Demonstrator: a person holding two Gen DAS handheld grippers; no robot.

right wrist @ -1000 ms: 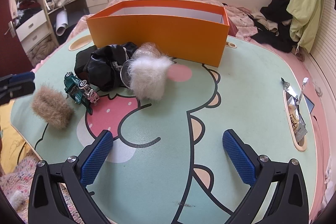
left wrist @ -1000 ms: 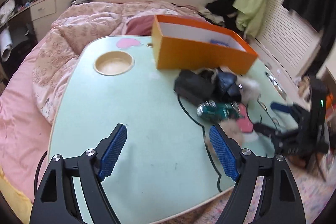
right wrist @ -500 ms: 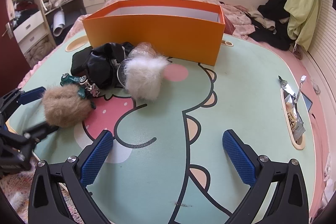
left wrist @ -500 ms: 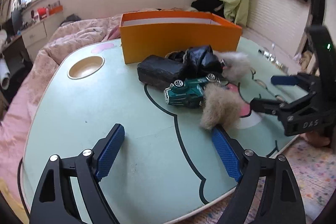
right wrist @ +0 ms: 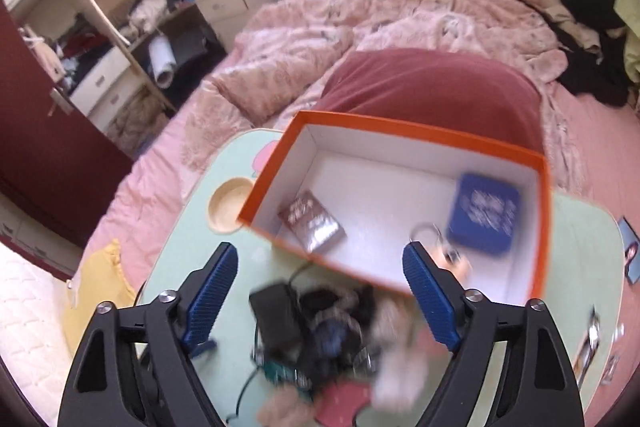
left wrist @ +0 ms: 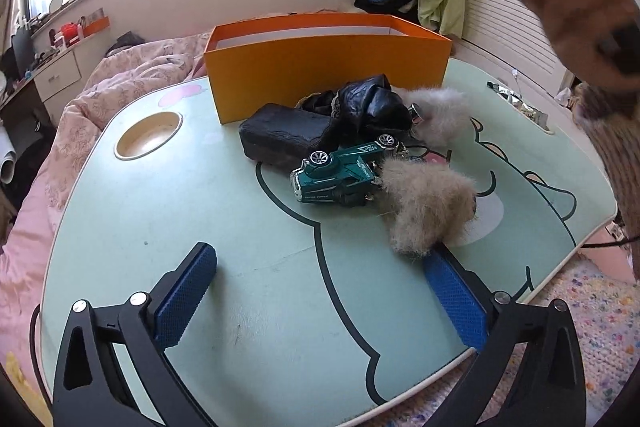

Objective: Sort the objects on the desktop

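Here, green toy car (left wrist: 340,173) is lying tipped, nose toward counter's (left wrist: 168,227) near edge; left gripper (left wrist: 320,301) jaws opening, right gripper (right wrist: 323,297) jaws closing, both empty.

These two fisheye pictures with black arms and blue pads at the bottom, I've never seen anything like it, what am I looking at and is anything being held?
There is no robot here. A person holds a hand-held gripper in each hand, and each gripper carries a camera that looks forward along its two fingers.

In the left wrist view, the left gripper hovers low over a pale green table, its fingers opening with nothing between them. Ahead lie a tan fur puff, a green toy car, a black pouch, a crumpled black item, a paler fur puff and an orange box.

The right wrist view is blurred and looks down from higher up. The right gripper is over the pile, its fingers closing but empty. The box already holds a blue card, a dark packet and a key ring.
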